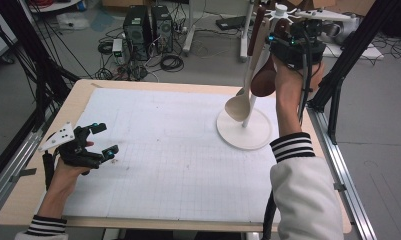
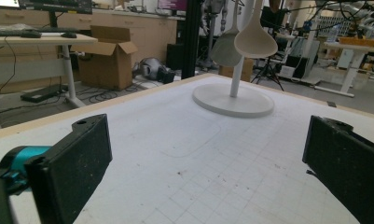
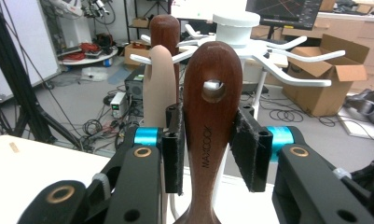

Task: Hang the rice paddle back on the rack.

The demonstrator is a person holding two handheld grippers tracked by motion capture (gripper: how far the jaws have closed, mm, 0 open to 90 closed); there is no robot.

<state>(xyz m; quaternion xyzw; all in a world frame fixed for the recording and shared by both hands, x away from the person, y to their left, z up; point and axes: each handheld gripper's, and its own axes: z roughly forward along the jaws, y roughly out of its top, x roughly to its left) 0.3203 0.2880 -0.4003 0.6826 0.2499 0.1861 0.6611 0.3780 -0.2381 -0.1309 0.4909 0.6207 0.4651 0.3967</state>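
Observation:
A white utensil rack (image 1: 244, 131) with a round base, a thin pole and a hub of hook arms (image 3: 236, 25) stands at the table's far right. A pale wooden spoon (image 1: 239, 104) and a second dark handle (image 3: 165, 30) hang from it. My right gripper (image 1: 283, 45) is raised at hub height, shut on the dark brown wooden utensil (image 3: 211, 135). A white hook tip shows through the hole in its handle. My left gripper (image 1: 108, 138) hovers low over the mat's left side, open and holding nothing. Its pads (image 2: 77, 163) face the rack base (image 2: 233, 100).
A white gridded mat (image 1: 173, 150) covers most of the wooden table (image 1: 23, 190). Black frame posts (image 1: 348, 50) stand close behind the rack at the right. Computers and cables (image 1: 148, 30) lie on the floor beyond the far edge.

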